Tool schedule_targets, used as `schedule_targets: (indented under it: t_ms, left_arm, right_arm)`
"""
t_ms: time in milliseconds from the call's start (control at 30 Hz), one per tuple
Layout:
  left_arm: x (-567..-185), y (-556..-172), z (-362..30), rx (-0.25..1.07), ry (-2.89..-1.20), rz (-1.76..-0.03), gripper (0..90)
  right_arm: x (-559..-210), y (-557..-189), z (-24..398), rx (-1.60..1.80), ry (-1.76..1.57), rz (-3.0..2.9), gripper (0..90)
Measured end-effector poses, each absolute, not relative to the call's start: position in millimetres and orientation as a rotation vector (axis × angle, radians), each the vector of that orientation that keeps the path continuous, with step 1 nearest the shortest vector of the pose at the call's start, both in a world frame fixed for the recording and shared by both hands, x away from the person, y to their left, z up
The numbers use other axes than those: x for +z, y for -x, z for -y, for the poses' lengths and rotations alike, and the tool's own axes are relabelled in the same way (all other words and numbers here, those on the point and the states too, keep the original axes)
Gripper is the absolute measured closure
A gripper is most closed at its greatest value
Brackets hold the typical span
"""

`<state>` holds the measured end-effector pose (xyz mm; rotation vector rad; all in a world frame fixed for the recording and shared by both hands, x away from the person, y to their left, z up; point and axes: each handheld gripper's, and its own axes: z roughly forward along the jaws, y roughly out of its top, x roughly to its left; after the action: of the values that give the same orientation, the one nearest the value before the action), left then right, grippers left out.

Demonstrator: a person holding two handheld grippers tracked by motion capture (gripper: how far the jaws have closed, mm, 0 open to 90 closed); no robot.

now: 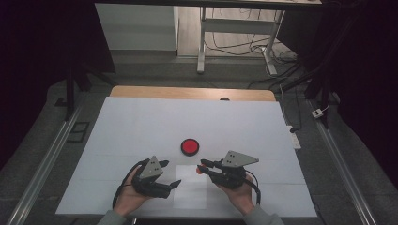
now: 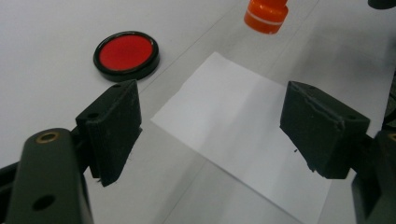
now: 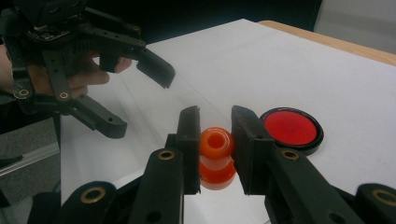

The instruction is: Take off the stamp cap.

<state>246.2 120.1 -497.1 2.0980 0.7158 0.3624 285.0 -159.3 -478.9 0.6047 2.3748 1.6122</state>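
1. The right gripper [image 3: 214, 144] has its jaws clamped on the orange stamp [image 3: 215, 158], pads squeezing its narrow neck, stamp lifted just over the near edge of the white paper sheet [image 1: 190, 187].
2. The left gripper [image 2: 210, 135] hangs low beside it, jaws wide and holding nothing, with the sheet under them.
3. The red ink pad [image 1: 190, 146] sits on the white surface [image 1: 141, 126] just beyond the sheet, near the stamp.
4. To do this well, I'd say: keep the stamp upright and bring it squarely down.
5. The left jaws look best placed to pin the sheet so it can't slide or lift.
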Motion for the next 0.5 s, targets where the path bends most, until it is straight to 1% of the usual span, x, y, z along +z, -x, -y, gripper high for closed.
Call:
schedule_targets:
  t_ms: [500]
  left_arm:
    - [-496,-254,-95,0.327,-2.115,-0.660,21.1]
  right_arm:
    - [-482,-286,155,1.614,-0.610,-2.380,72.9]
